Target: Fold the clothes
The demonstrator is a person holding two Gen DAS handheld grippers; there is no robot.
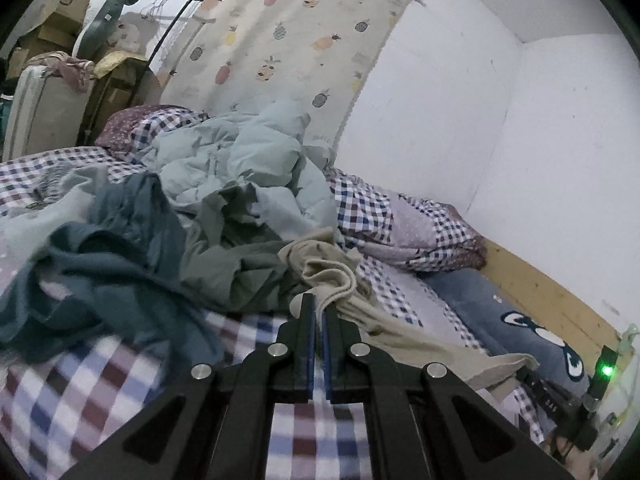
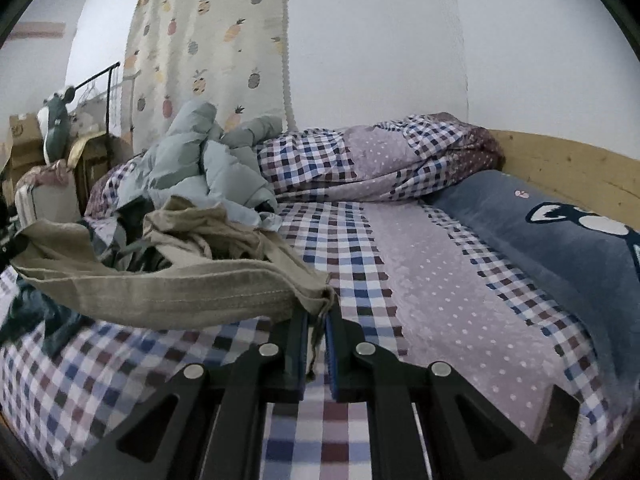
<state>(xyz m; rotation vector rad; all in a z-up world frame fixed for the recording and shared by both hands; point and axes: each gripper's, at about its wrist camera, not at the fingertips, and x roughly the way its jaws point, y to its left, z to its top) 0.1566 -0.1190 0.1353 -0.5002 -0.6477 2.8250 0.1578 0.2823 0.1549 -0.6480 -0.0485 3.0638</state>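
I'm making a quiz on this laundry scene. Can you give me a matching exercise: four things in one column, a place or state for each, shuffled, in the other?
Things:
1. beige garment
2. light blue puffy jacket
3. dark blue pillow
4. pineapple-print cloth

Places or states:
A. hanging on the wall
B. lying along the wooden headboard
C. held at two ends by the left tongs and right tongs
D. crumpled at the back of the clothes pile

Pairs: 1-C, 2-D, 3-B, 4-A
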